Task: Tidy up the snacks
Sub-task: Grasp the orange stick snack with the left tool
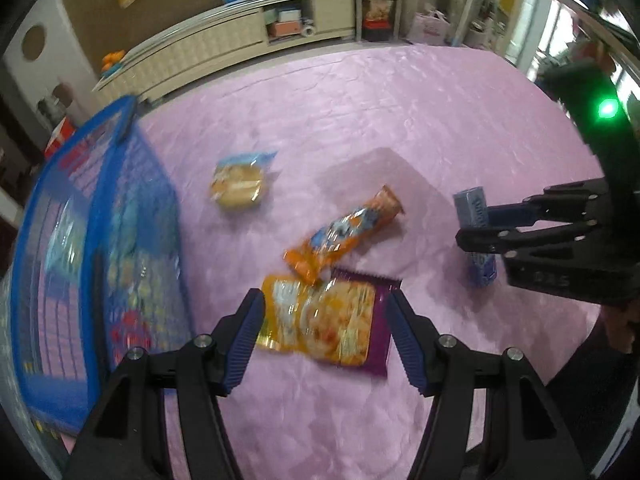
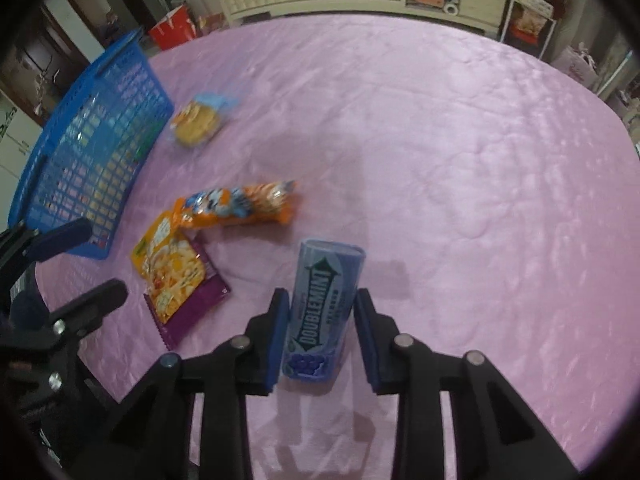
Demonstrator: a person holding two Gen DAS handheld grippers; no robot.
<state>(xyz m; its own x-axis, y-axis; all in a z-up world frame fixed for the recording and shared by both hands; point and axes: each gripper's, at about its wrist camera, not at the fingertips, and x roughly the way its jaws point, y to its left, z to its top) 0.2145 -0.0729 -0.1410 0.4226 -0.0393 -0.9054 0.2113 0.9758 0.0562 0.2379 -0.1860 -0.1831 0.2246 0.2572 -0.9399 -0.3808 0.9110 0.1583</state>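
My left gripper (image 1: 325,330) gapes over the yellow snack pouch (image 1: 320,322), seemingly not touching. My right gripper (image 2: 322,334) straddles the Doublemint tin (image 2: 323,312); its jaws look released.

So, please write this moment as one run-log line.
left gripper: open over yellow pouch | right gripper: around gum bottle, grip unclear

Even indoor light, soft shadows, glare on pink cloth (image 2: 460,140); motion blur, fisheye edge warp.
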